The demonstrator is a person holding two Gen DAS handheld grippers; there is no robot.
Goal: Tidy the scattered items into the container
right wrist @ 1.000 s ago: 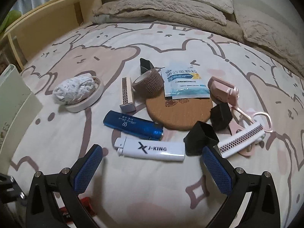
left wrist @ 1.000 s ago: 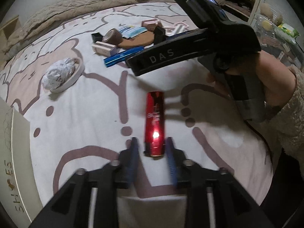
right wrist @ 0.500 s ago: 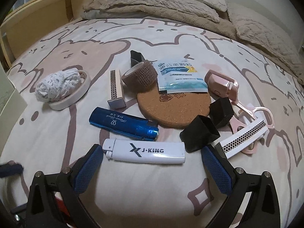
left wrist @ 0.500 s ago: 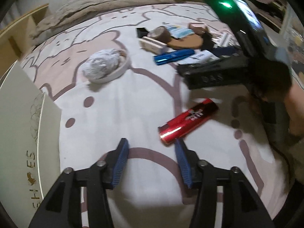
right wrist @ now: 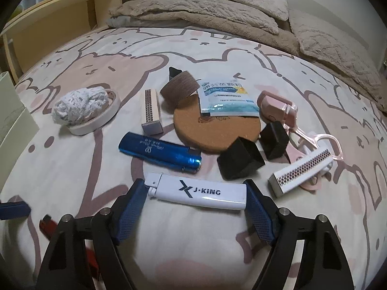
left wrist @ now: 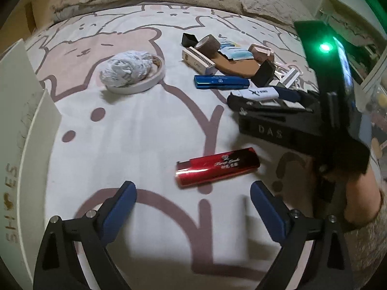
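My left gripper [left wrist: 193, 199] is open and empty, just short of a red lighter [left wrist: 217, 167] that lies crosswise on the bedsheet. My right gripper [right wrist: 196, 199] is open, with its two pads at either end of a white J-KING lighter [right wrist: 197, 191] that lies on the sheet; they look close to touching it. A blue lighter [right wrist: 159, 151] lies just beyond. The white shoe box [left wrist: 21, 125] stands at the left edge of the left wrist view. The right gripper [left wrist: 285, 108] also shows in the left wrist view, over the white lighter [left wrist: 258, 93].
Scattered on the sheet: a tape roll holding a white wad [right wrist: 84, 107], a cork coaster [right wrist: 215, 126], a brown bandage roll [right wrist: 179, 88], a sachet [right wrist: 227, 99], black blocks [right wrist: 239, 160], a pink curler [right wrist: 278, 105], white combs [right wrist: 302, 172]. Blankets and a wooden shelf lie behind.
My left gripper has opened wide and let go of the red lighter, which now lies crosswise. My right gripper has moved forward and narrowed around the white lighter.
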